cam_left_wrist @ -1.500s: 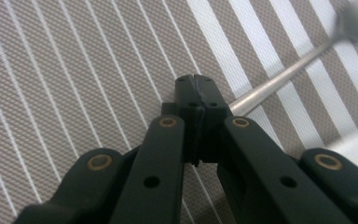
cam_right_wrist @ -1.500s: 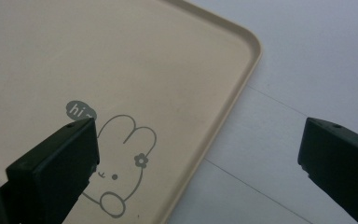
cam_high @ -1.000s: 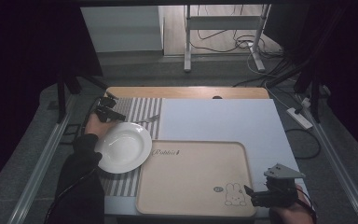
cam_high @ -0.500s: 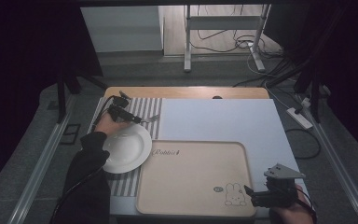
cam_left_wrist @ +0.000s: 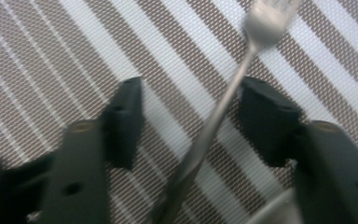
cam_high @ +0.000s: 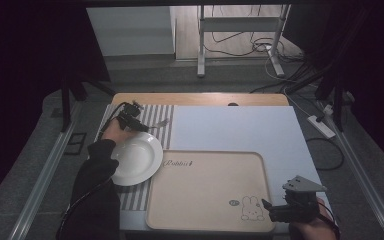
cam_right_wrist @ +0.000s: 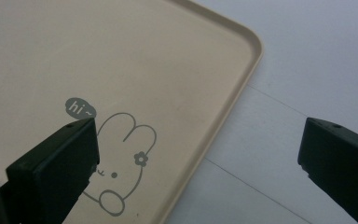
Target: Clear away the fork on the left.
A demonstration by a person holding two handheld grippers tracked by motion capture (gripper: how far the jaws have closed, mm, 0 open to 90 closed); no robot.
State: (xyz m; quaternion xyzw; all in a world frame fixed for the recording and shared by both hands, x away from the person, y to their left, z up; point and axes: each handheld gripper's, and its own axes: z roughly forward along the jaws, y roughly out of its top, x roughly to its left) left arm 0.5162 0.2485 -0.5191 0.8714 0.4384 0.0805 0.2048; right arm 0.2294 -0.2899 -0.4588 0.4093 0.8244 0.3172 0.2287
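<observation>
Reaching step: left gripper (cam_left_wrist: 191,121), fingers spread astride the fork (cam_left_wrist: 223,107) upper left; next, pinch its handle. Right gripper (cam_right_wrist: 196,163) idles, spread.

I see a silver fork (cam_left_wrist: 223,107) on a brown-and-white striped placemat (cam_left_wrist: 74,56), a white plate (cam_high: 136,158), a beige tray (cam_high: 210,192) with a grey-outlined rabbit drawing (cam_right_wrist: 121,168), and black tool jaws.

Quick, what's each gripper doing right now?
Left gripper: open, jaws either side of the silver metal fork.
Right gripper: open, holding nothing.
</observation>
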